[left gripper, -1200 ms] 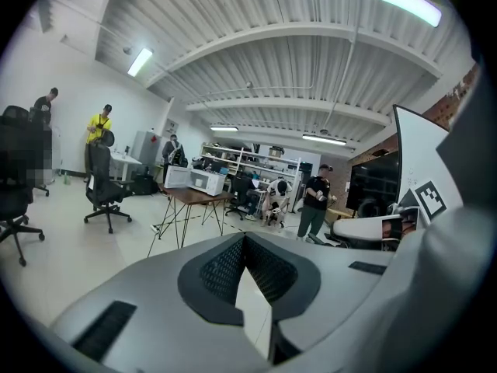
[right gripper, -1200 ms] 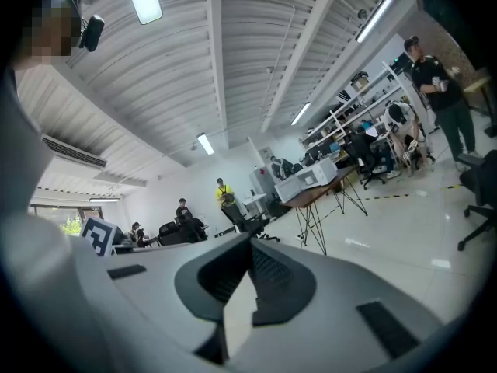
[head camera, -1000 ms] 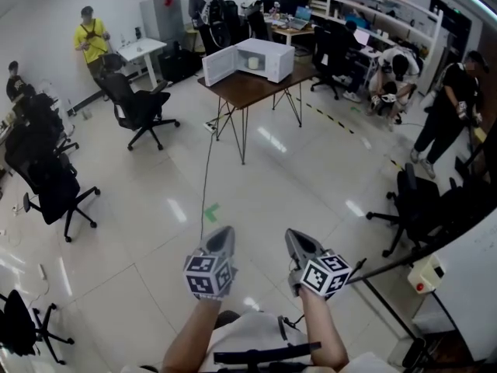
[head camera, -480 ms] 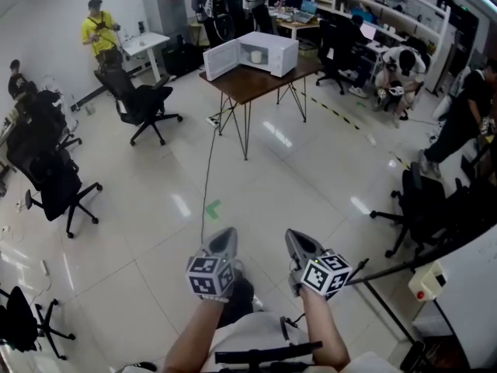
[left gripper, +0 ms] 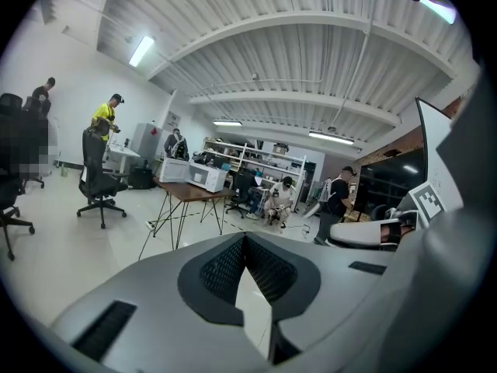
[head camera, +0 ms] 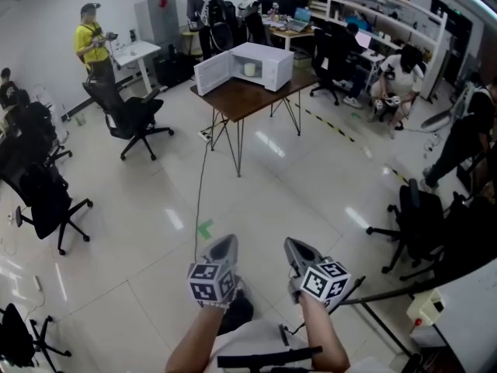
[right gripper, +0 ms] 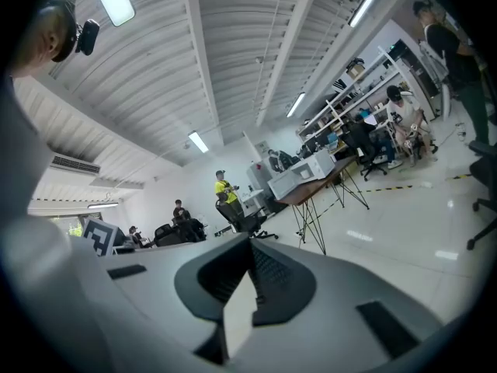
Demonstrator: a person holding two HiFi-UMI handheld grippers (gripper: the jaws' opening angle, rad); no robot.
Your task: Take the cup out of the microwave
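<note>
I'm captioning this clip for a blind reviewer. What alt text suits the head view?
The left tool and right tool, both shut and empty, point across a glossy floor toward a distant table carrying a white microwave, door open, cup inside. Office chairs and people ring the room.

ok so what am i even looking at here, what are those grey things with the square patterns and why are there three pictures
There is no robot here. A person holds a two-jaw gripper in each hand, and the patterned cubes are part of those tools. The wide picture comes from a camera on the person's head, looking down at the left gripper and the right gripper. The other two pictures come from cameras that ride on each gripper and look along its jaws. Both pairs of jaws are closed, with nothing between them. Far off stands a table with a white microwave on it, its door swung open. A pale cup sits inside, not yet reached.
</note>
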